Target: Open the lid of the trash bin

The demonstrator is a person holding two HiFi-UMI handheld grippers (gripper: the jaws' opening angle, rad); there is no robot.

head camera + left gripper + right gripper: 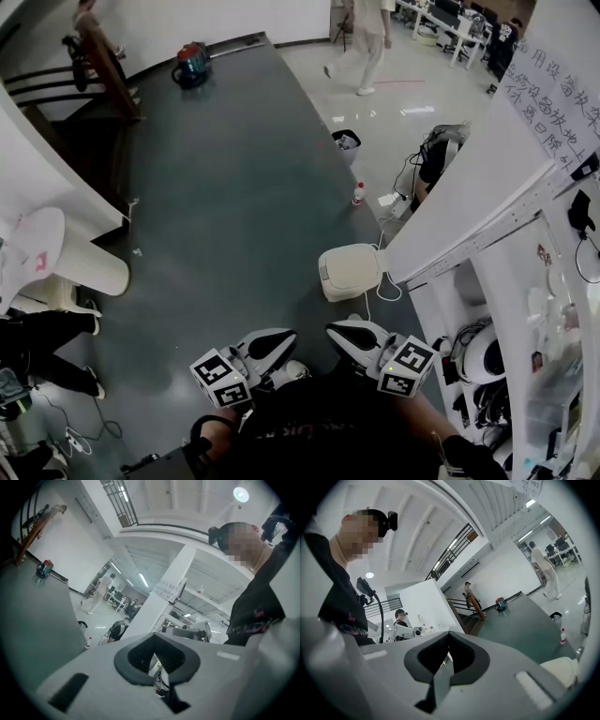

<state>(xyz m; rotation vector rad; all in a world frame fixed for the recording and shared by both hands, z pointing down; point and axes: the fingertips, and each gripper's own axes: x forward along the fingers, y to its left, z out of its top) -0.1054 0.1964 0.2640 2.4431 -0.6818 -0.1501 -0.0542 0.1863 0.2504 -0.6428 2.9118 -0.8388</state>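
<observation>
The cream trash bin (350,272) stands on the floor with its lid down, at the edge of the dark floor area and beside a white partition. Both grippers are held close to the person's body, below the bin in the head view and apart from it. My left gripper (272,347) has its jaws together with nothing in them, and so does my right gripper (349,334). In the left gripper view, the left gripper (157,657) shows only its shut jaws. Past the shut right gripper (449,660), the bin's pale corner (562,670) shows at the lower right.
A white partition (487,178) with a shelf rises right of the bin, and a white cable (384,286) loops at its foot. A bottle (357,193) and a small black bin (346,141) stand farther off. A person (366,42) walks at the back. A white round table (56,248) is at the left.
</observation>
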